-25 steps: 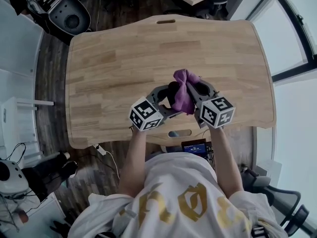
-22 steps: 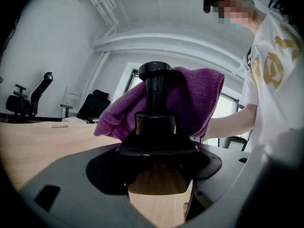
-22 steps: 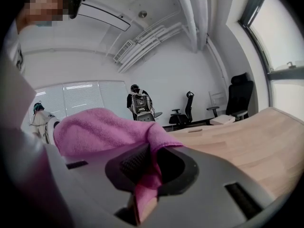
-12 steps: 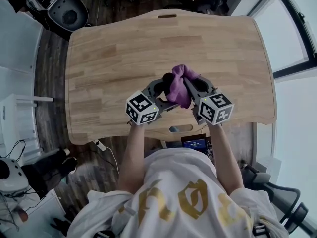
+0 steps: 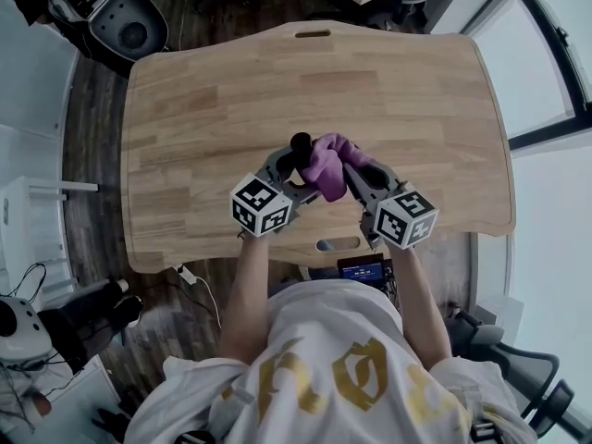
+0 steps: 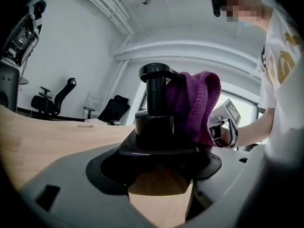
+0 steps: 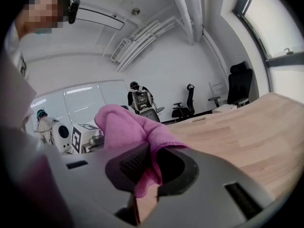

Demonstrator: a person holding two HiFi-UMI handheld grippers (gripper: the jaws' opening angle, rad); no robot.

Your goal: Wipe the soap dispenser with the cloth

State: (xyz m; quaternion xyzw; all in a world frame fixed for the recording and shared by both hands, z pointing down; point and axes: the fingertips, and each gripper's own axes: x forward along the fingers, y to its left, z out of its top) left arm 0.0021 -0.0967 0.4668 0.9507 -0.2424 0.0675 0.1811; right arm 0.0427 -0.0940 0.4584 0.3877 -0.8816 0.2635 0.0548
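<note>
The left gripper [image 6: 159,163] has its jaws closed around the dark body of the black soap dispenser [image 6: 156,125], holding it upright just above the near part of the wooden table [image 5: 185,109]. The right gripper [image 7: 148,169] pinches a fold of the purple cloth [image 7: 127,125], and the bunched rest of the cloth presses against the dispenser's right side. In the left gripper view it wraps the neck and the back of the pump head [image 6: 159,71]. A second ago the head view showed the cloth draped over the top, with no black visible above it. Now the pump head [image 5: 301,142] stands bare to the left of the cloth [image 5: 326,163], which has slid off toward the right gripper [image 5: 359,166]. I judge that one stroke over the top is done and the wiping is well under way. The lower body, inside the left gripper [image 5: 289,166], is probably still unwiped.
</note>
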